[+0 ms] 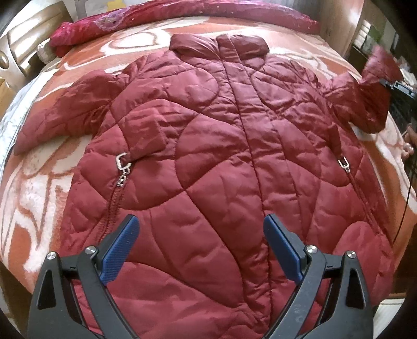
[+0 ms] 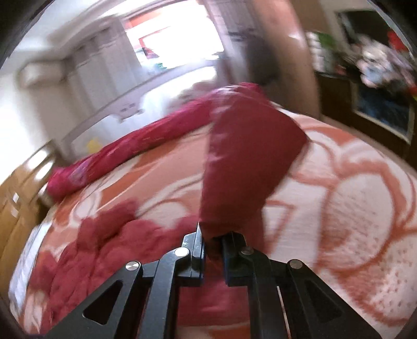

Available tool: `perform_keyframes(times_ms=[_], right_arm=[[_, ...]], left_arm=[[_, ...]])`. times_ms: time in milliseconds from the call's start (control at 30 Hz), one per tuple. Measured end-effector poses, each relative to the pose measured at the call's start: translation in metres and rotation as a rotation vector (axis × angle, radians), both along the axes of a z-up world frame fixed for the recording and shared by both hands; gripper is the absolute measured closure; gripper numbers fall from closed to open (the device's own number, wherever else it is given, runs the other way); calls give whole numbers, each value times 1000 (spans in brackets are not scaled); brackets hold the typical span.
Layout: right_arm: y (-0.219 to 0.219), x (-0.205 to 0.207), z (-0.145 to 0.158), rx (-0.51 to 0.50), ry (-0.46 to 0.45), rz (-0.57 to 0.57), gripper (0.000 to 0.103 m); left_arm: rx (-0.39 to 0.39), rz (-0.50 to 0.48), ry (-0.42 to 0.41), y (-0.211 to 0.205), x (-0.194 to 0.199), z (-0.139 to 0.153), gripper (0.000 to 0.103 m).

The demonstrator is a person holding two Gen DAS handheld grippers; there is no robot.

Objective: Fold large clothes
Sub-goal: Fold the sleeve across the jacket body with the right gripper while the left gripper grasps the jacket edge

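A dark red quilted jacket (image 1: pixel 208 146) lies front up and spread flat on the bed, collar at the far end. My left gripper (image 1: pixel 200 234) hovers open over its lower front, blue pads (image 1: pixel 122 250) wide apart with nothing between them. The jacket's right sleeve (image 1: pixel 380 67) is lifted off the bed and blurred. In the right wrist view my right gripper (image 2: pixel 212 234) is shut on that sleeve (image 2: pixel 250 161) at its cuff end, and the sleeve stands up in front of the camera. The jacket body (image 2: pixel 104 247) lies to the left, below.
An orange and white patterned blanket (image 1: pixel 39 182) covers the bed. A rolled pink-red quilt (image 1: pixel 182 15) lies along the far end. Wooden furniture (image 1: pixel 23 47) stands to the left. A hand (image 1: pixel 410 143) shows at the right edge.
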State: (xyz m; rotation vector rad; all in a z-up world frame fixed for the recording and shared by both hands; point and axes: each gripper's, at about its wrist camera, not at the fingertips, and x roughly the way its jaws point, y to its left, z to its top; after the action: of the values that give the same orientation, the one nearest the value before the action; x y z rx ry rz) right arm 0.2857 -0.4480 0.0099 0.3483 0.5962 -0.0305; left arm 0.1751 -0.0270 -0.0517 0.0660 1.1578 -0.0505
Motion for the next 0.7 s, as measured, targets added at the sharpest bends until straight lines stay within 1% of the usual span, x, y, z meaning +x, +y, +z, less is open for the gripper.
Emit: perform_keyframes(times_ms=[67,100,133,333,400,500,533,600,700], right_arm=[[34,2,7,-5,-4,85,95],[43,2,7,-8,-4,111,95],[66,4,9,-18,-1,163,95],[163,14,0,-71,34,364,96],[189,20,-7,-96,55,426,96],[231,21,-19,-143,90,515,96],[243,22,-23,-159,103,544,96],[266,26,-33,-192,126,589,96],[294,30,-46,-208,155,633,96]], left_arm=[[-6,11,-8,7,1,2,6],[-10,17,-12,11,1,3,6],[-20,21,-13,14,1,4,6],[-90,50,-25,40,8,10,6],[-133,55,-30,49,12,11,6],[-242,68,-25,64,24,13,6],[-265,73,-24,67,27,13,6],[-319,88,-30,76,39,12,6],[-375,108,-21,88,57,7,6]])
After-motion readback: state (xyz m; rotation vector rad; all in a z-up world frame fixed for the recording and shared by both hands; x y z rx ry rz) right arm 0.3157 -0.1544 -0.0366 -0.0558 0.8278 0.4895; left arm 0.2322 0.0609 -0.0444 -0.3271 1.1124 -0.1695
